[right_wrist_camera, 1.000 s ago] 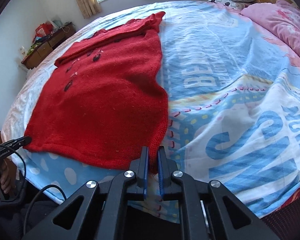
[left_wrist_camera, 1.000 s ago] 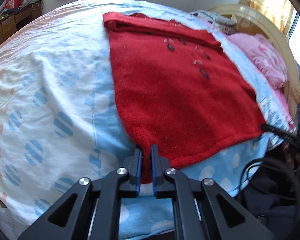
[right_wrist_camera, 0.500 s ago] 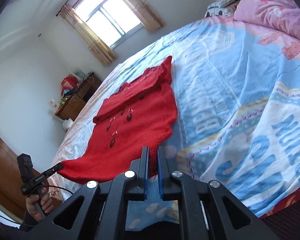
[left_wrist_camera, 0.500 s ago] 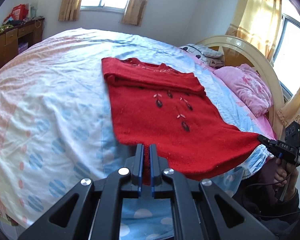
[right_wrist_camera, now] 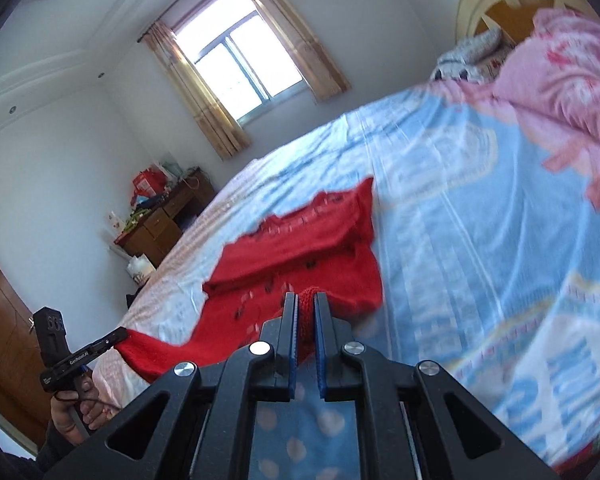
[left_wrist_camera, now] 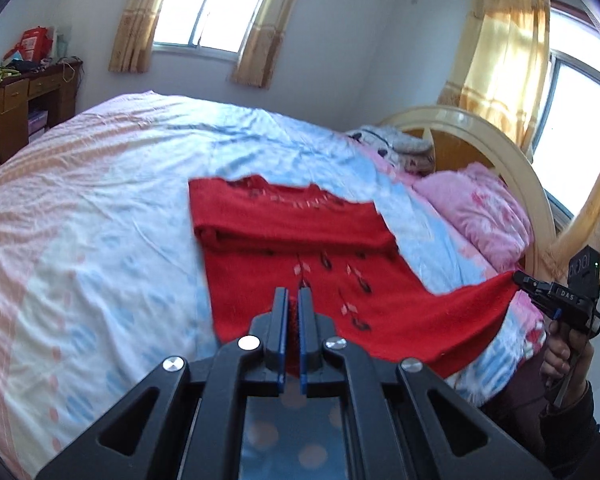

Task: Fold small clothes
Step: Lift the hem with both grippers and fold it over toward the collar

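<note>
A red knitted sweater [left_wrist_camera: 284, 248] lies on the bed, its sleeves folded across the chest at the far end; it also shows in the right wrist view [right_wrist_camera: 300, 248]. My left gripper [left_wrist_camera: 293, 300] is shut on one bottom corner of the hem. My right gripper [right_wrist_camera: 305, 304] is shut on the other bottom corner. Both corners are lifted off the bed, so the hem hangs between them. The right gripper shows at the right edge of the left wrist view [left_wrist_camera: 520, 278]. The left gripper shows at the lower left of the right wrist view [right_wrist_camera: 122, 336].
The bed has a light blue and pink patterned cover [left_wrist_camera: 80, 240]. Pink pillows [left_wrist_camera: 484, 208] lie by the cream headboard [left_wrist_camera: 472, 132]. A wooden desk [left_wrist_camera: 24, 92] stands by the far wall under a curtained window [left_wrist_camera: 208, 4].
Both grippers have risen and tilted up with the hem corners. The sweater's lower part has lifted off the bed and moved toward the collar.
</note>
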